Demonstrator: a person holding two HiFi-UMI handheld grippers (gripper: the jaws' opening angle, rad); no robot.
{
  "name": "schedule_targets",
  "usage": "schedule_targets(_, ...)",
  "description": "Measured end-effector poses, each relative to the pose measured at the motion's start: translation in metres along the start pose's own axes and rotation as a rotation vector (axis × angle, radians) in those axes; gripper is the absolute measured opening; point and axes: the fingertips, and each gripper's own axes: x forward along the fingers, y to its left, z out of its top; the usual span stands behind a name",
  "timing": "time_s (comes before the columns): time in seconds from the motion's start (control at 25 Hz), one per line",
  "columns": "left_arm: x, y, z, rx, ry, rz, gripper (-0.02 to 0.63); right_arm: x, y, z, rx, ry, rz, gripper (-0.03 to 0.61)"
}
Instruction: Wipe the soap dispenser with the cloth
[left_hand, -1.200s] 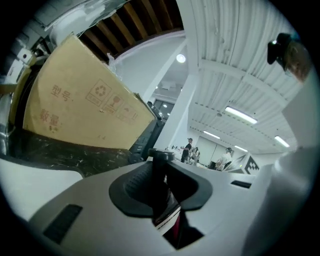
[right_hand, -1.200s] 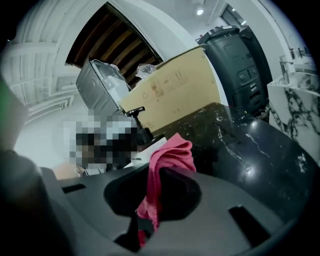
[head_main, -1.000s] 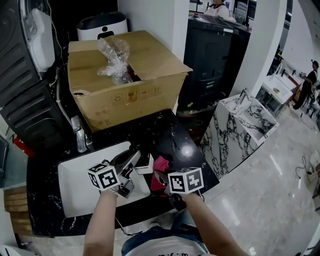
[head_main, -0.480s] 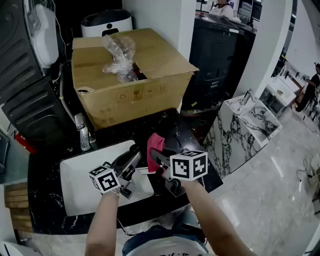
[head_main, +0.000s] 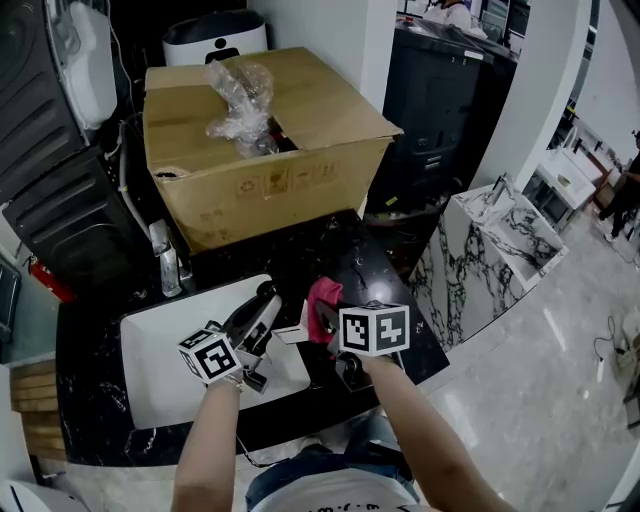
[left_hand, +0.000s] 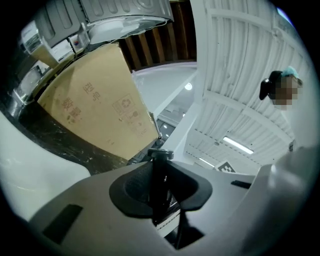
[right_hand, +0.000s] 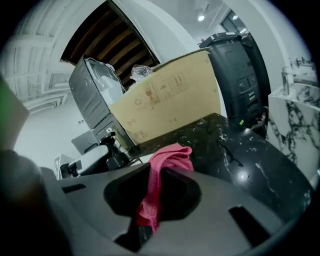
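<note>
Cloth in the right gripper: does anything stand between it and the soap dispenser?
Nothing visible stands between them. The cloth, clamped in the right gripper, is right beside the soap dispenser held by the left gripper.

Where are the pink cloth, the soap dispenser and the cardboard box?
pink cloth (right_hand: 172, 155): right gripper view, its bunched top end.
soap dispenser (left_hand: 160, 190): left gripper view, its dark neck.
cardboard box (head_main: 290, 185): head view, its front wall.

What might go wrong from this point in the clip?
1. The left gripper pinches the soap dispenser only at its thin pump neck; wiping pressure may twist it loose beside the sink.
2. The right gripper holds the cloth by a narrow fold, so it might pull free.
</note>
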Motion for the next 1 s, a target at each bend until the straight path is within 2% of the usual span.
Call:
schedule_targets(0.2, -0.003, 0.004, 0.002, -0.014, -0.028, 0.010, 0.094, 0.003, -0.016, -0.018, -0.007, 0.067, -0.041, 0.048)
schedule_targets(0.36, -0.001, -0.003, 0.001, 0.023, -0.003, 0.012, 0.092, -0.001, -0.025, -0.025, -0.037, 0.140, -0.070, 0.048)
schedule_targets(0.64, 0.017, -0.025, -0.015, 0.189, 0.073, -0.020, 0.095, -0.024, -0.033, 0.016, -0.018, 0.036, -0.012, 0.049)
schedule_targets(0.84, 0.032, -0.049, -0.042, 0.370, 0.183, -0.097, 0.101, -0.031, -0.042, 0.032, -0.085, 0.064, 0.051, 0.049)
schedule_targets(0.92, 0.034, -0.053, -0.045, 0.395, 0.203, -0.087, 0.103, -0.034, -0.048, 0.036, -0.085, 0.072, 0.072, 0.049)
schedule_targets(1.0, 0.035, -0.055, -0.047, 0.440, 0.211, -0.042, 0.103, -0.036, -0.053, 0.039, -0.064, 0.071, 0.096, 0.049)
